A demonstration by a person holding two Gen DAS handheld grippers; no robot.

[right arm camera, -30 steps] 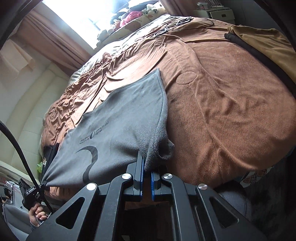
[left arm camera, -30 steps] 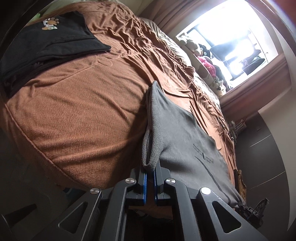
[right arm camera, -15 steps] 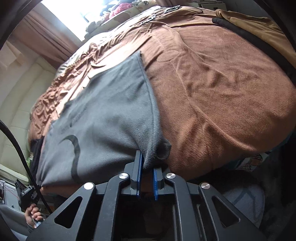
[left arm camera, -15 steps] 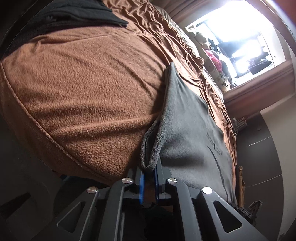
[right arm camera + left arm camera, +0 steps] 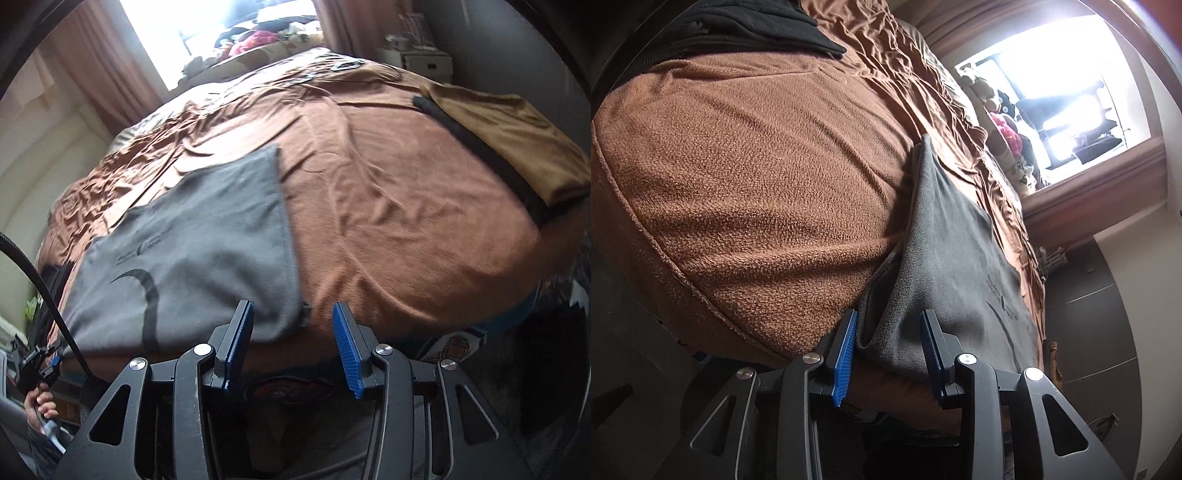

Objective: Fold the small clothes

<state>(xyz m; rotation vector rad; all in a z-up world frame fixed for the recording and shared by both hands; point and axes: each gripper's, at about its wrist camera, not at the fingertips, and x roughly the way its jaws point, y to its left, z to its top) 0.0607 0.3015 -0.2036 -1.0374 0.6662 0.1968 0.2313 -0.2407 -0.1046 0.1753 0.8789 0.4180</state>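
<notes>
Where blanket spreads, gray garment.

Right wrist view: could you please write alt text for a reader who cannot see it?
The right gripper, its blue pads apart after just opening, frames the near corner of a grey fleece garment lying flat on a brown fleece bedspread. A folded tan garment sits far right.
</notes>
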